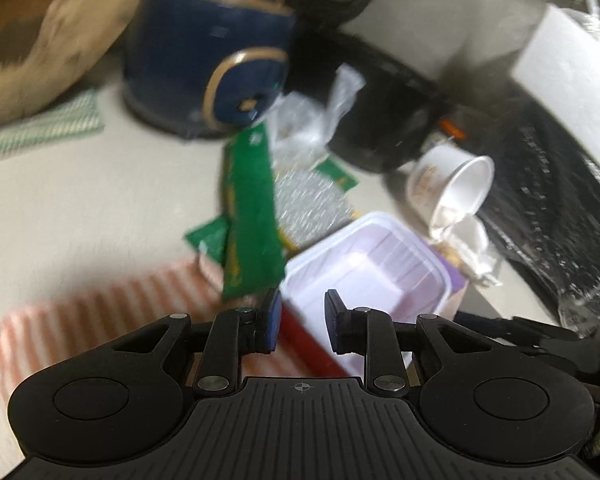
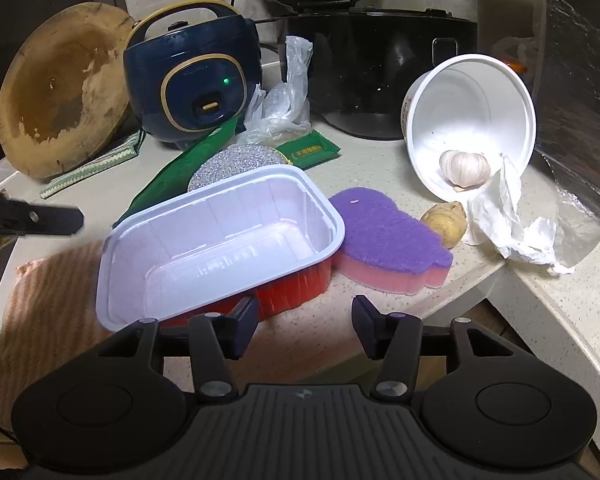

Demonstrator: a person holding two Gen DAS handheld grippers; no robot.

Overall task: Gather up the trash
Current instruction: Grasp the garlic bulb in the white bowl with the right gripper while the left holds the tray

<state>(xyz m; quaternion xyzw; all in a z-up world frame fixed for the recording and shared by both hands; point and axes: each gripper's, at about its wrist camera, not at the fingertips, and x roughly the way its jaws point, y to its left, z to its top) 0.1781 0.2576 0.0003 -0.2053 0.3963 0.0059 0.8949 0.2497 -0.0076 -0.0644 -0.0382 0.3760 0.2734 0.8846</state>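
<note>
Both grippers, left (image 1: 300,322) and right (image 2: 305,325), hang spread and empty over the counter (image 2: 380,312).
From left: a red tray (image 2: 220,236) with a white, empty inside lies just ahead of the right gripper, touching a purple sponge (image 2: 388,236); farther right, a tipped white cup (image 2: 470,120) holds a garlic bulb (image 2: 465,168), crumpled paper (image 2: 504,216) at its mouth.

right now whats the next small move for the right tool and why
Probably ease the right tool forward and left onto the near rim of the empty white-and-red plastic tray, then close: its jaws stand open, holding nothing, just short of it.
</note>
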